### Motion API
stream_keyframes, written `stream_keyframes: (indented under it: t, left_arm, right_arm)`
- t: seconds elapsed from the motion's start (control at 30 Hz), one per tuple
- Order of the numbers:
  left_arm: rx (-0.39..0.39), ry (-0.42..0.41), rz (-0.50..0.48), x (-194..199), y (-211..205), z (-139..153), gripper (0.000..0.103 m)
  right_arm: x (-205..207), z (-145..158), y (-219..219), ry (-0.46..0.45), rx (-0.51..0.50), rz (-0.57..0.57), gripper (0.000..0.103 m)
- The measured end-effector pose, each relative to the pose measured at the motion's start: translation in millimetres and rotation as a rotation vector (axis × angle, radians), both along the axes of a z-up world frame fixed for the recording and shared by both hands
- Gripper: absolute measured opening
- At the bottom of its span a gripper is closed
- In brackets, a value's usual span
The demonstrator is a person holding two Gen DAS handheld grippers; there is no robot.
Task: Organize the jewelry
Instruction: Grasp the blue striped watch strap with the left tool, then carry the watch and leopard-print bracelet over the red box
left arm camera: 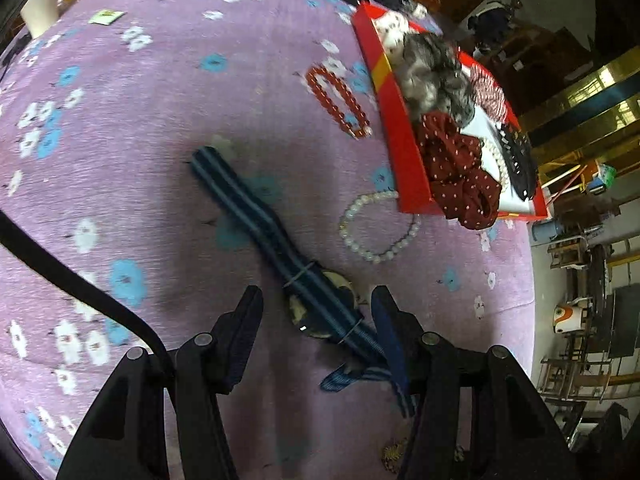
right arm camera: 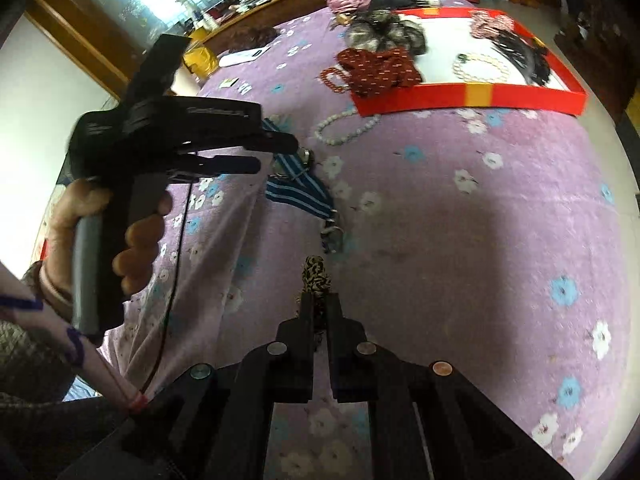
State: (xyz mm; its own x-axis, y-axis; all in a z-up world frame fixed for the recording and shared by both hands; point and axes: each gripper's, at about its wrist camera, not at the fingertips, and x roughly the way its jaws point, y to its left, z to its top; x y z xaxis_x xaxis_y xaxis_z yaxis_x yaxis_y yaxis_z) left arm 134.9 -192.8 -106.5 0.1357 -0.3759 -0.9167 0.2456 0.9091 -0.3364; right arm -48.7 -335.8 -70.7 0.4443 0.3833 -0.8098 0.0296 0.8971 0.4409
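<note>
So the whole thing is happening on a bed with a purple spread (right arm camera: 460, 240) covered in little white and blue flowers. Over on the left there's a white wall and a big wooden-framed mirror (right arm camera: 132, 4), and a hand (right arm camera: 120, 236) gripping the left tool (left arm camera: 316, 304), whose prongs stand apart above a watch with a blue striped strap (left arm camera: 248, 208), not touching it as far as I can see. Next along, the right tool (right arm camera: 319, 300) is clenched tight on a small leopard-print scrunchie (right arm camera: 316, 274). Moving right, a white bead bracelet (left arm camera: 376, 228) lies just beside the red tray (right arm camera: 472, 98), touching its edge, and red beads (left arm camera: 340, 100) sit near it. Inside the tray: a dark red dotted scrunchie (left arm camera: 460, 168), a grey fluffy one (left arm camera: 432, 76), pearls (right arm camera: 480, 66). Far right, cluttered furniture on a pale floor.
</note>
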Motion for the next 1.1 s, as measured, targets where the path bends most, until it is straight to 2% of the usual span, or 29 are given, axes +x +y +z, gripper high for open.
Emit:
stream_keyframes:
  t: [0.03, 0.1, 0.2, 0.23, 0.27, 0.3, 0.33, 0.4, 0.47, 0.6, 0.87, 1.1]
  left_arm:
    - [0.011, -0.018, -0.004, -1.6, -4.7, 1.1, 0.063]
    - [0.051, -0.037, -0.023, -5.3, -14.6, 1.2, 0.066]
    - [0.120, -0.086, -0.056, -12.8, -26.2, 0.9, 0.066]
    - [0.153, -0.109, -0.069, -16.0, -29.2, 0.9, 0.054]
    - [0.189, -0.134, -0.077, -18.5, -30.8, 1.3, 0.046]
    - [0.192, -0.142, -0.090, -20.4, -31.1, 2.1, 0.044]
    - [0.172, -0.138, -0.086, -21.1, -28.6, 3.1, 0.039]
    - [0.147, -0.123, -0.065, -21.6, -18.5, 7.2, 0.039]
    - [0.129, -0.137, -0.037, -24.2, -3.3, 17.4, 0.023]
    - [0.017, -0.131, 0.004, -30.4, 35.0, 41.7, 0.023]
    - [-0.067, -0.196, 0.066, -39.5, 95.3, 79.2, 0.023]
    - [-0.146, -0.274, 0.011, -35.7, 111.5, 117.1, 0.024]
  right_arm:
    - [-2.1, 0.0, -3.6, 0.000, 0.002, -0.009, 0.006]
    - [-5.9, -0.9, -9.4, 0.001, 0.008, -0.025, 0.006]
    - [-8.2, -1.8, -15.0, 0.001, 0.016, -0.044, 0.006]
    - [-8.5, -1.9, -16.5, 0.001, 0.016, -0.049, 0.006]
    - [-8.5, -1.8, -17.3, 0.000, 0.016, -0.053, 0.006]
    - [-8.5, -1.4, -17.8, -0.002, 0.019, -0.056, 0.006]
    - [-8.0, -0.8, -17.9, -0.003, 0.023, -0.058, 0.006]
    - [-6.3, 1.6, -15.6, -0.006, 0.018, -0.056, 0.006]
    - [-4.5, 4.2, -12.6, -0.013, 0.013, -0.053, 0.006]
    - [1.1, 14.7, -7.1, -0.036, 0.008, -0.047, 0.006]
    - [14.2, 31.2, 5.4, -0.056, -0.006, -0.056, 0.006]
    - [25.6, 54.8, 5.1, -0.072, -0.040, -0.116, 0.006]
